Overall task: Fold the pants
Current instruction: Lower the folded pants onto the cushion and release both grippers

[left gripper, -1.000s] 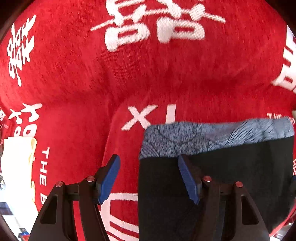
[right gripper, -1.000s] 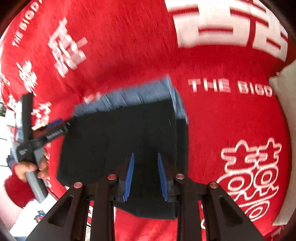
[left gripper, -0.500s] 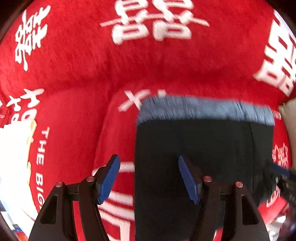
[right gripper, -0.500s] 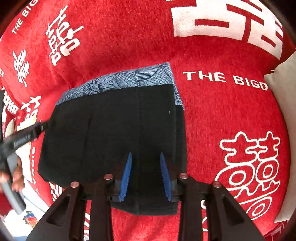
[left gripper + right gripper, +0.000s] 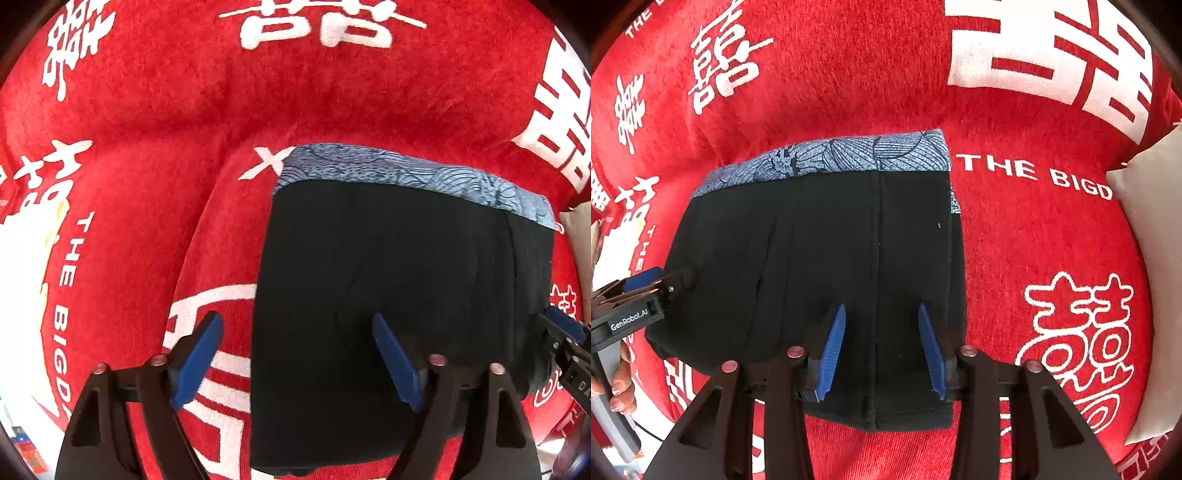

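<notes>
Both tongs have just been opening and grip nothing: left tongs gape over the pants' edge; right tongs hover above them; the pants lie as a compact rectangle on the red cloth; folding seems nearly done, perhaps only tidying left.

Black pants, blue patterned waistband at far edge, folded flat, compact rectangle.

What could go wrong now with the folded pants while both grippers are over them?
1. The left gripper, jaws just opened wide, straddles the left edge of the black pants; moving away could drag that edge and undo the fold.
2. The right gripper, opening too, sits over the near hem; a blue pad might snag it.
</notes>
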The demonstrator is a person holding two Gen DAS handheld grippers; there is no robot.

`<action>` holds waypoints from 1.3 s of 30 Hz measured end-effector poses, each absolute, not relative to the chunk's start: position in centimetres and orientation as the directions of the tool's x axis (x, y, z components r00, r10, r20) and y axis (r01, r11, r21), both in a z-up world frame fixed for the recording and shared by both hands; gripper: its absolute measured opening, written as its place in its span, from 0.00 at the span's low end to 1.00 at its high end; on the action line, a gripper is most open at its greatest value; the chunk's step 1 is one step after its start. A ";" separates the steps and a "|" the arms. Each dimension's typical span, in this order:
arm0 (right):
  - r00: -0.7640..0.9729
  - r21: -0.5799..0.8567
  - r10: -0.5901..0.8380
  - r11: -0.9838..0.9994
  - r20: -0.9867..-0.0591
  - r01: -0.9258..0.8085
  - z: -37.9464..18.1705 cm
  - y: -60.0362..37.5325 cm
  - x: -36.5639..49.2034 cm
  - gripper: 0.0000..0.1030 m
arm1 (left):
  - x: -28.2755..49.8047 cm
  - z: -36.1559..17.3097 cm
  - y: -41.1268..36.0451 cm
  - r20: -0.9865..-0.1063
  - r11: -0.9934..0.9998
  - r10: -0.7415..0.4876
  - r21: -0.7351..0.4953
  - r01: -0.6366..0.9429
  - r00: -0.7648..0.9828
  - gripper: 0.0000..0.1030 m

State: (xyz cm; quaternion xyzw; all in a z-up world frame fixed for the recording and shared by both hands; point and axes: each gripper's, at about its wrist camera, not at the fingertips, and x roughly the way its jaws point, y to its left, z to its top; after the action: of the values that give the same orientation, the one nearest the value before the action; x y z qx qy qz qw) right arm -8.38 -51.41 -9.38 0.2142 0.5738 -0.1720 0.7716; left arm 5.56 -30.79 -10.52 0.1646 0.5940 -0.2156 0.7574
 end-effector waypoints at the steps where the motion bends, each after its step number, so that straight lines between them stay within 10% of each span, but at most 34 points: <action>1: 0.282 0.132 -0.021 0.849 -0.959 0.512 -9.4 -51.4 -8.2 0.44 | 5.6 -10.5 -30.7 -0.971 0.855 -0.134 -0.014 0.518 0.196 0.84; 17: 0.291 0.131 -0.033 0.842 -0.956 0.523 -9.4 -51.4 -8.7 0.46 | 5.4 -10.6 -30.8 -0.971 0.854 -0.123 0.000 0.520 0.203 0.85; 22: 0.278 0.147 0.001 0.851 -0.961 0.505 -9.5 -51.1 -8.6 0.81 | 5.4 -10.6 -30.9 -0.971 0.852 -0.120 0.006 0.524 0.205 0.85; 39: 0.293 0.312 0.147 0.678 -0.945 0.665 -9.6 -55.4 -13.6 0.82 | 5.7 -10.7 -31.3 -0.973 0.841 -0.097 0.032 0.541 0.210 0.90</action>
State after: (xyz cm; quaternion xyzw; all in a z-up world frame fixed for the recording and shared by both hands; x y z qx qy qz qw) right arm -13.61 -55.42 -9.65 0.3585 0.5665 -0.1799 0.7199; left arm 5.68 -31.30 -10.71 0.1871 0.5921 -0.2113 0.7548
